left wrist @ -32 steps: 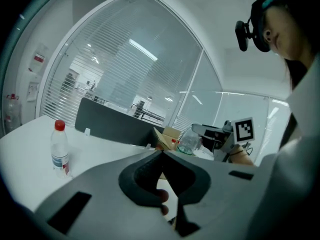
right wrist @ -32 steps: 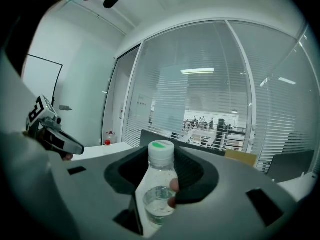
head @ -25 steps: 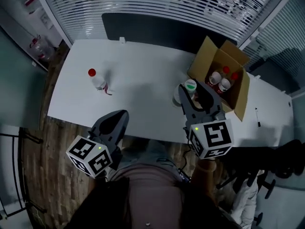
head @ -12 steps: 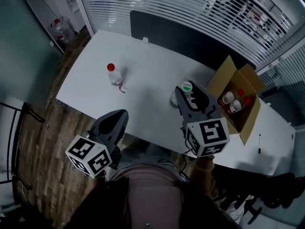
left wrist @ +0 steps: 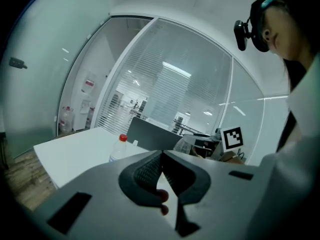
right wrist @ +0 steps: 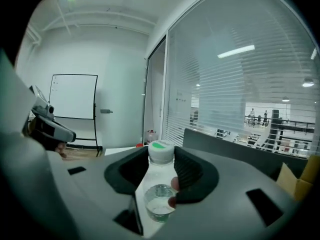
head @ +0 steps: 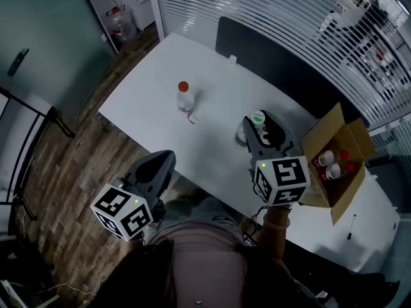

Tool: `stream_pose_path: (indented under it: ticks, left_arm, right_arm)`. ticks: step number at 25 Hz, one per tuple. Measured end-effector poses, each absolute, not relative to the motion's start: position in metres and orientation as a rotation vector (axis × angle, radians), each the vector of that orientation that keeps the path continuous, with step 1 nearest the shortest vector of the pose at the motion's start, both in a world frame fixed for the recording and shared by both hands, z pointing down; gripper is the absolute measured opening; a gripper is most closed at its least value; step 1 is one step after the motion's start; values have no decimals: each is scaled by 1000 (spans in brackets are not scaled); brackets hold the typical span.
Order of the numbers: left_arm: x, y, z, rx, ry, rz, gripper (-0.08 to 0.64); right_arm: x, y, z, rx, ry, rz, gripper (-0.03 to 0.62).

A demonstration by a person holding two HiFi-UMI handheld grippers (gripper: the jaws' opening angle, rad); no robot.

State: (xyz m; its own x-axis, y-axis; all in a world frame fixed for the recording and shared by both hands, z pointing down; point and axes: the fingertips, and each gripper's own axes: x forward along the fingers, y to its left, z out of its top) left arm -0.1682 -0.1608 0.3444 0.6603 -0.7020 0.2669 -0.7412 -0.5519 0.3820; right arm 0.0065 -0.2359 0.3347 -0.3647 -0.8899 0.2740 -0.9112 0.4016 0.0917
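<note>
right gripper: we pinch the green-capped bottle beside the box
left gripper: pressed together, empty
untouched: red-capped bottle, far left on the surface

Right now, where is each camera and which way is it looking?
Head view: on the person's head, looking steeply down at the white table; left claw, right claw and the person's body show.
Left gripper view: on the left claw, looking along its shut jaws toward the red-capped bottle.
Right gripper view: on the right claw, looking along jaws clamped on the green-capped bottle.
Shared: head and left gripper views both show the red-capped bottle.
</note>
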Motion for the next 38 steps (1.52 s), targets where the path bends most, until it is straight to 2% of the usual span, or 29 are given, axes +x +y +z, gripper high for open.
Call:
stream_pose_path:
  ticks: [15,38]
  left_arm:
    - [-229,-156,349,2296,-1339,86,9]
    - [-260,-165,355,2205,-1488,80,9]
  right_arm:
    - [-51,-281,371,1438,-2453,132,173]
    - [-81,-334,440,1373,-2458,208,173]
